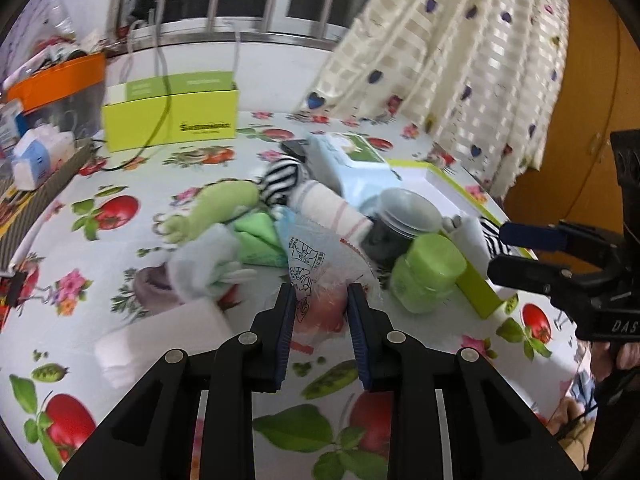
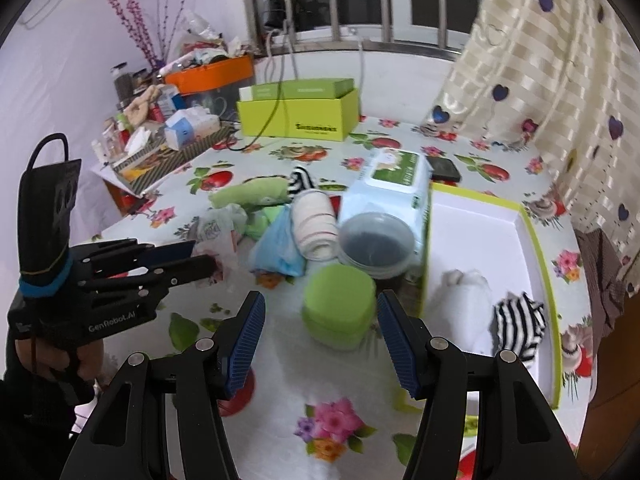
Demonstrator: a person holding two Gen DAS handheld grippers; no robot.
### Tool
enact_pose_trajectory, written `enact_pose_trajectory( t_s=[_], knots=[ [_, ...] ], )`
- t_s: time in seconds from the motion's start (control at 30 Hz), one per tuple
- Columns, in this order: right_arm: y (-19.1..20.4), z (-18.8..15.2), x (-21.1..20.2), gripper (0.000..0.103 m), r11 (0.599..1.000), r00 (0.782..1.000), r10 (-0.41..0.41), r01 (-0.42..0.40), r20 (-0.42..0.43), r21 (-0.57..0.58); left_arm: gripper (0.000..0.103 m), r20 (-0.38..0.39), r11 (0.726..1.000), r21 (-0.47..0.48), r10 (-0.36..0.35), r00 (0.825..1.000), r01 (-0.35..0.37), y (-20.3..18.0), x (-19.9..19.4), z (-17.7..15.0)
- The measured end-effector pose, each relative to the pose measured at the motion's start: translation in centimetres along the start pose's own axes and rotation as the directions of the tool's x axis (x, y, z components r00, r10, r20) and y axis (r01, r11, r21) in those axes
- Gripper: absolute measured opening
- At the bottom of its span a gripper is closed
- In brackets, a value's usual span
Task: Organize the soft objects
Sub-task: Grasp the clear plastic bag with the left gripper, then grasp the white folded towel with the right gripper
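Note:
My left gripper [image 1: 320, 292] is shut on a clear printed plastic bag [image 1: 316, 280] with something pink inside, at the near edge of a pile. In that pile lie a green plush toy [image 1: 224, 204], a striped sock [image 1: 280, 176], a rolled white towel with pink stripes [image 1: 332, 208] and a green cloth [image 1: 256, 236]. My right gripper [image 2: 320, 300] is open over a green lidded jar [image 2: 340, 308], its pads clear of it. To its right, a white tray with a lime rim [image 2: 536, 240] holds another striped sock [image 2: 520, 320] and a white soft item [image 2: 468, 280].
A wet-wipes pack [image 2: 396, 184] and a dark round tub [image 2: 374, 244] stand against the tray. A lime box [image 2: 300, 116], an orange box [image 2: 212, 72] and clutter line the far left. A phone [image 2: 444, 168] lies behind the wipes; a curtain [image 2: 540, 60] hangs at right.

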State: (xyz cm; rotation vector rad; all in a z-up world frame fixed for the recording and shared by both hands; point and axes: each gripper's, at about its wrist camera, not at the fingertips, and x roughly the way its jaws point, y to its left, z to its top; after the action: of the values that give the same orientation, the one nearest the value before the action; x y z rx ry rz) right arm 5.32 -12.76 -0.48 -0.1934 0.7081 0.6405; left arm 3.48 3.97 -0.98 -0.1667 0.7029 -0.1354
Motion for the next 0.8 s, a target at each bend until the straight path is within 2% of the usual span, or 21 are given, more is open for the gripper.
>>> enact_pose_trajectory(
  t_s=[0.47,0.8],
  knots=[
    [5.6,2.4,4.9,0.058,0.988,0.991,0.115,-0.121,-0.066,-0.100,0.028,0.072,0.981,-0.158,0.129,0.989,-0.116,6.7,-3.8,-0.5],
    [10.5,3.5,10.3,0.058,0.948,0.960,0.225,-0.255,-0.167,-0.191,0.028,0.071,0.949,-0.250,0.218,0.973,-0.194,11.1,-5.3,-1.7]
  ],
)
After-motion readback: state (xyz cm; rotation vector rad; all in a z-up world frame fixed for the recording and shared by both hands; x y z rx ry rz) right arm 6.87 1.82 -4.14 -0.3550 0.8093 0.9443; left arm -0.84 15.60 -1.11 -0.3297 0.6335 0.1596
